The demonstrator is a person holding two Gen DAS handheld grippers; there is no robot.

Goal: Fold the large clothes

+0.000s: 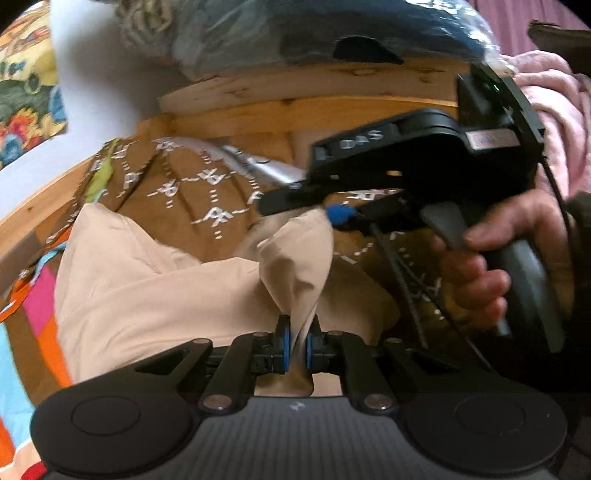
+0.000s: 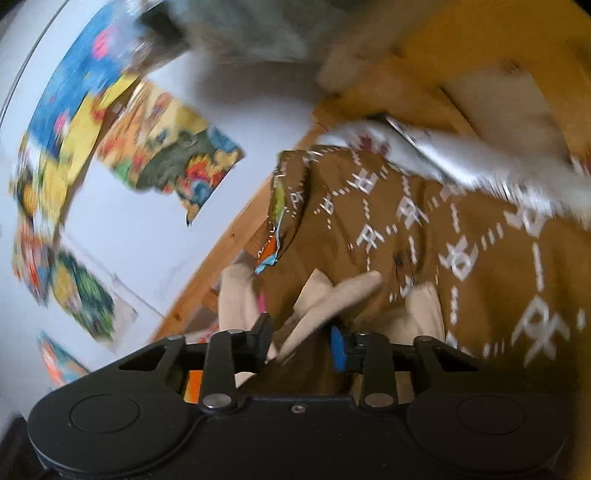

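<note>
A beige garment (image 1: pixel 147 295) lies crumpled on a brown blanket with white patterns (image 1: pixel 207 192). At the bottom of the left wrist view my left gripper (image 1: pixel 298 347) is shut on a raised fold of this garment. A hand (image 1: pixel 480 266) holds my right gripper (image 1: pixel 317 210), which comes in from the right with its blue pad next to another bunched part of the cloth. In the right wrist view, which is blurred, the right gripper (image 2: pixel 301 339) stands open. A strip of the beige garment (image 2: pixel 332 299) runs loosely between its fingers, over the brown blanket (image 2: pixel 480 240).
A wooden bed frame (image 1: pixel 295 103) rises behind the blanket, with a plastic-wrapped dark bundle (image 1: pixel 332 29) on top. Pink fleece (image 1: pixel 561 122) lies at the right. A silver-white item (image 1: pixel 255 162) rests on the blanket. Colourful posters (image 2: pixel 177 162) hang on the white wall at the left.
</note>
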